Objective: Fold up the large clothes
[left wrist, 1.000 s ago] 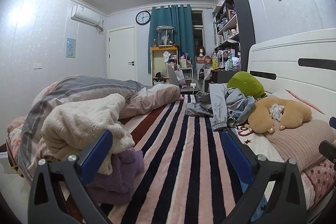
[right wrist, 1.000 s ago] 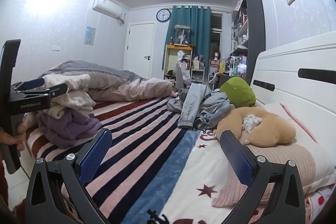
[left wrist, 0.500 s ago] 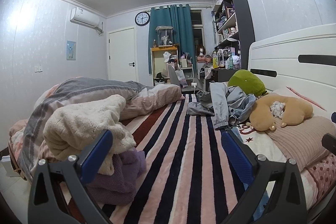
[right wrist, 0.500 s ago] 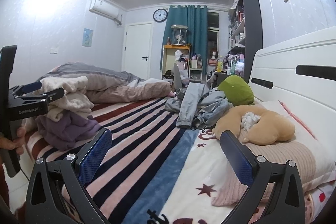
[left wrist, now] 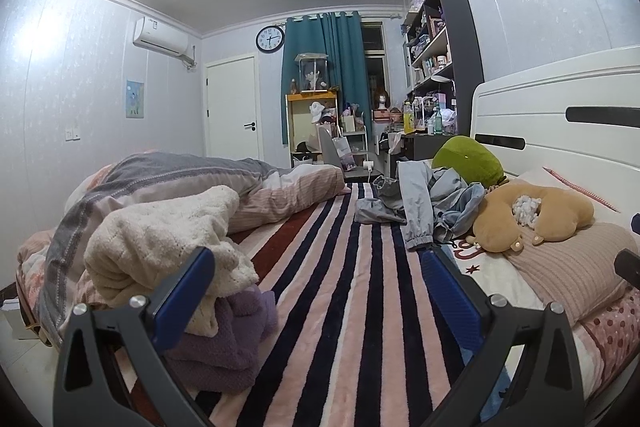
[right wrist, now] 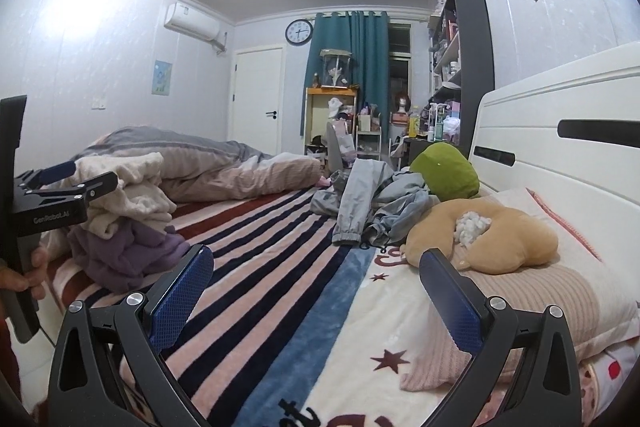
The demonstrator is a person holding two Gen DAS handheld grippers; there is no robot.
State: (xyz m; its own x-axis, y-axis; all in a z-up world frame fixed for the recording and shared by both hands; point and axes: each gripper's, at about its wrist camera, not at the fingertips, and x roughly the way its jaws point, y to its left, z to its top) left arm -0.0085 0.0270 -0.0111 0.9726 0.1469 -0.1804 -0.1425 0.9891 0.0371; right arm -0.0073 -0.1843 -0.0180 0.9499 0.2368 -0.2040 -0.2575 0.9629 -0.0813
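A heap of grey and pale blue clothes [left wrist: 416, 203] lies crumpled at the far end of the striped bed, also in the right wrist view [right wrist: 372, 203]. A cream knit [left wrist: 160, 239] rests on a purple garment [left wrist: 224, 339] at the near left; both show in the right wrist view, cream knit [right wrist: 128, 195] above purple garment [right wrist: 124, 251]. My left gripper [left wrist: 316, 287] is open and empty above the bed's near edge, beside that pile; it also shows at the left edge of the right wrist view [right wrist: 74, 177]. My right gripper [right wrist: 316, 287] is open and empty over the near bedspread.
A striped blanket [left wrist: 352, 287] covers the bed. A rumpled duvet [left wrist: 208, 183] lies along the left. A tan plush pillow [right wrist: 492, 243], a green cushion [right wrist: 444, 171] and a pink pillow [right wrist: 560, 303] sit by the white headboard [right wrist: 560, 147]. Shelves and a desk stand beyond.
Both views have tilted down slightly and shifted a little. Both grippers stay open; no garment has moved.
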